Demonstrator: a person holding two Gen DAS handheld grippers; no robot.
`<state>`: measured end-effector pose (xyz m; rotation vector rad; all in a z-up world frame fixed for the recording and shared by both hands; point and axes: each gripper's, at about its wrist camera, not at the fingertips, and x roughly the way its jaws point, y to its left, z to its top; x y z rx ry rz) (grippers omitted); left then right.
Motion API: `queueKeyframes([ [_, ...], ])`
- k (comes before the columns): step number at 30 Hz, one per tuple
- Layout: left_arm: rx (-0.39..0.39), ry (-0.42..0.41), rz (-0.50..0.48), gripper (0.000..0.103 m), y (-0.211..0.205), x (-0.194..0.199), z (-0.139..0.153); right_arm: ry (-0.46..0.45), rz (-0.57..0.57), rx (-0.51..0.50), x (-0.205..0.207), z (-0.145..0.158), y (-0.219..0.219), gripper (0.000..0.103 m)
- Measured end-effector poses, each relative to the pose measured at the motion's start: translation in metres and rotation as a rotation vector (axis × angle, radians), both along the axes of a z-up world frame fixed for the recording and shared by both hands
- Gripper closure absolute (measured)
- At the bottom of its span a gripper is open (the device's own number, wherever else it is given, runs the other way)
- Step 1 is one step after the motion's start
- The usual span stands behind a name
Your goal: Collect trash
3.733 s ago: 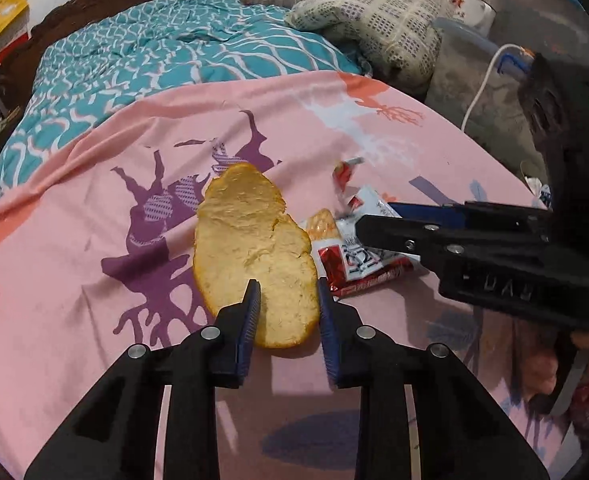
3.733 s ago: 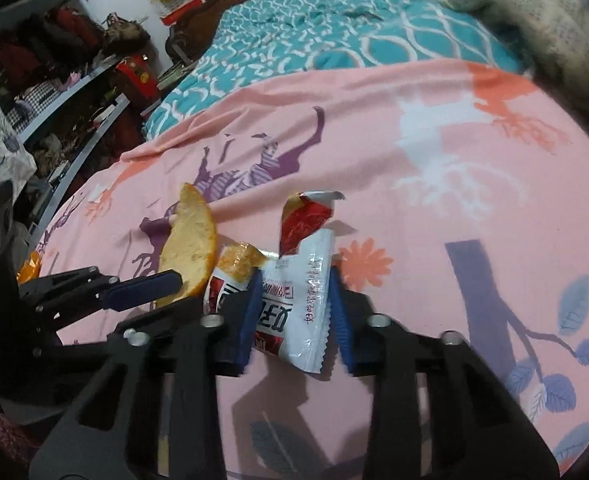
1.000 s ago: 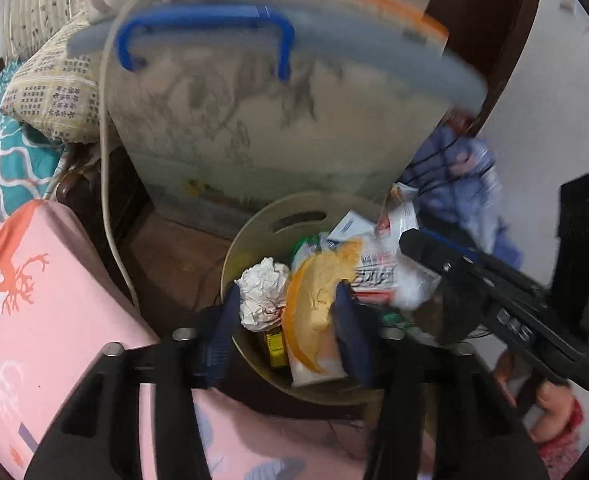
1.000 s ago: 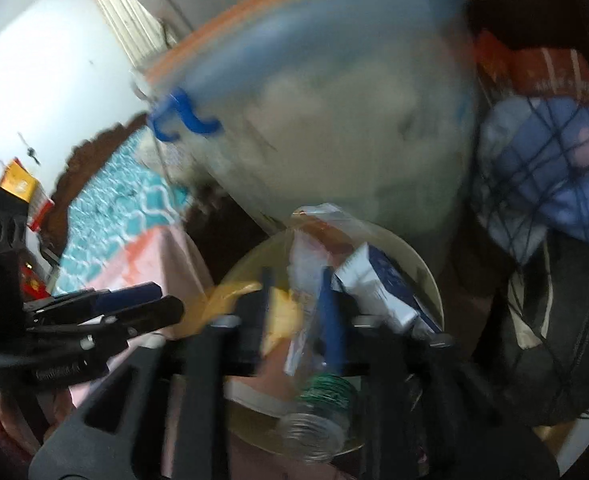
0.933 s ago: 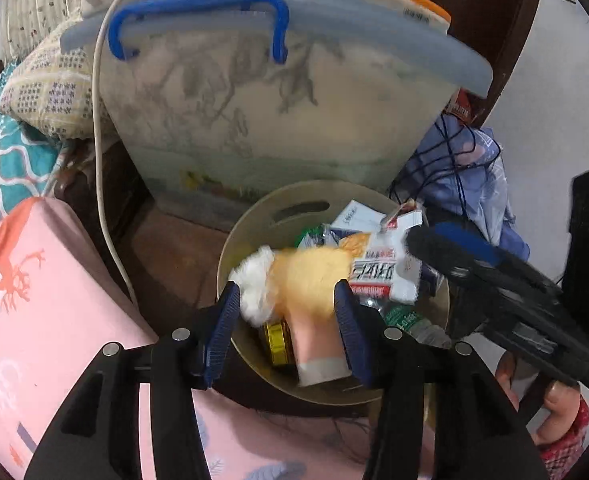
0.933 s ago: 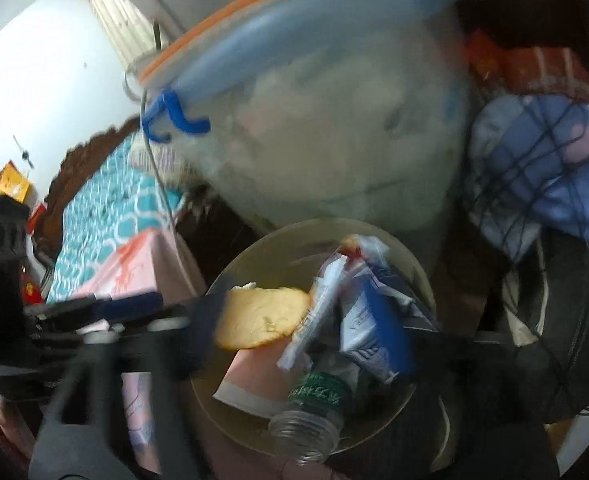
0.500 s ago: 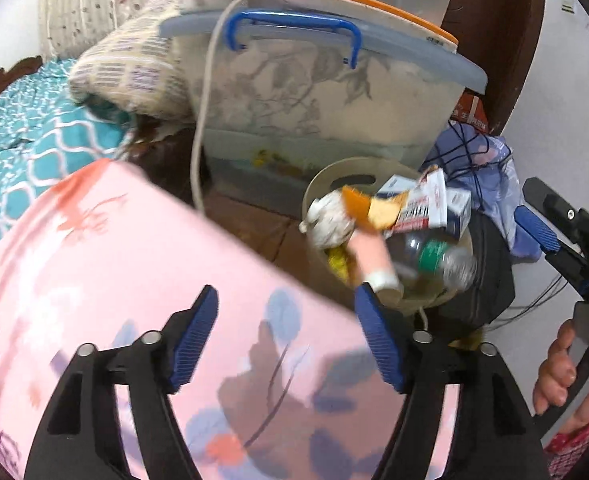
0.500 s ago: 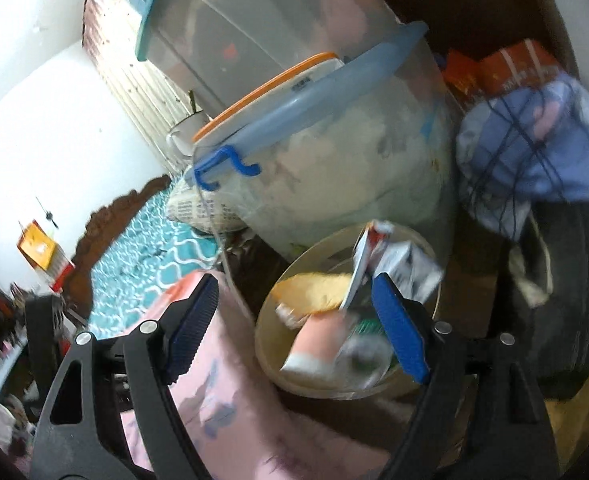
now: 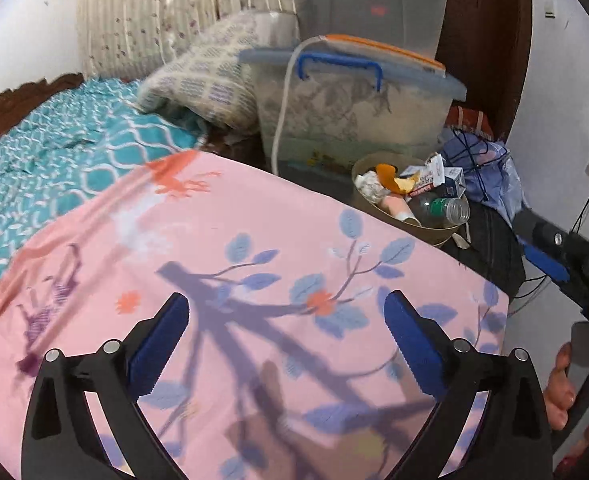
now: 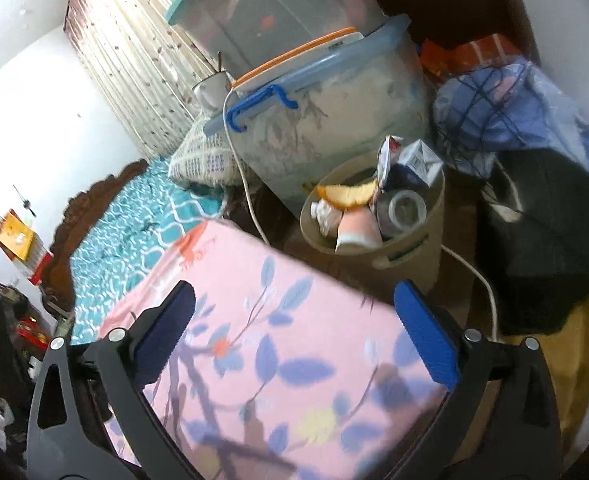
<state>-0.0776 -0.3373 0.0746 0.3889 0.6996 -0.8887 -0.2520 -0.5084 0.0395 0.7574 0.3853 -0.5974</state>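
A beige trash bin (image 9: 434,233) stands on the floor beside the bed and also shows in the right wrist view (image 10: 410,236). An orange peel (image 10: 348,193) and a red-and-white snack wrapper (image 10: 386,158) lie on top of its trash, next to a plastic bottle (image 10: 402,208) and a small carton (image 10: 420,162). My left gripper (image 9: 286,344) is open and empty above the pink bedsheet (image 9: 254,264). My right gripper (image 10: 292,334) is open and empty over the bed's corner. Its blue-padded finger shows at the right edge of the left wrist view (image 9: 544,258).
A lidded storage tub (image 9: 354,116) with a blue handle stands behind the bin, a white cable (image 10: 238,168) hanging over it. A patterned pillow (image 9: 210,88) and a teal quilt (image 9: 54,160) lie on the bed. A blue bag (image 10: 510,116) and a black bag (image 10: 546,248) sit right of the bin.
Both grippers let the orange peel and the wrapper go into the bin, opened wide, and drew back from the bin over the pink bedsheet.
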Motion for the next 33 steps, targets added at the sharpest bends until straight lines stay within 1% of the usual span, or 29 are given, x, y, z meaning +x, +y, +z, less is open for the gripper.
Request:
queueKeyframes([
  [2, -0.012, -0.039, 0.002, 0.009, 0.016, -0.004, 0.008, 0.025, -0.024, -0.013, -0.004, 0.006, 0.018, 0.004],
  [6, -0.045, -0.113, -0.024, 0.009, 0.043, -0.016, 0.025, 0.043, -0.063, -0.026, -0.016, 0.018, 0.050, 0.004],
  [11, -0.090, -0.134, -0.054, 0.009, 0.061, -0.021, 0.039, 0.049, -0.120, -0.060, -0.024, 0.033, 0.079, 0.004],
  [16, -0.130, -0.153, -0.048, 0.009, 0.076, -0.020, 0.048, 0.046, -0.183, -0.092, -0.026, 0.046, 0.105, 0.004],
  [18, -0.125, -0.166, -0.052, 0.009, 0.079, -0.019, 0.051, 0.036, -0.219, -0.084, -0.027, 0.045, 0.114, 0.004],
  [19, -0.120, -0.190, -0.044, 0.009, 0.081, -0.019, 0.054, 0.033, -0.231, -0.080, -0.026, 0.045, 0.118, 0.003],
  [21, -0.118, -0.244, -0.006, 0.009, 0.085, -0.017, 0.059, 0.040, -0.230, -0.078, -0.022, 0.044, 0.123, 0.003],
  [22, -0.122, -0.255, 0.006, 0.009, 0.088, -0.016, 0.062, 0.046, -0.223, -0.079, -0.019, 0.044, 0.124, 0.003],
  [26, -0.150, -0.242, 0.016, 0.009, 0.097, -0.011, 0.071, 0.057, -0.190, -0.089, -0.012, 0.045, 0.132, 0.003],
  [33, -0.153, -0.309, 0.019, 0.009, 0.100, -0.020, 0.077, 0.030, -0.199, -0.100, -0.016, 0.043, 0.148, 0.003],
])
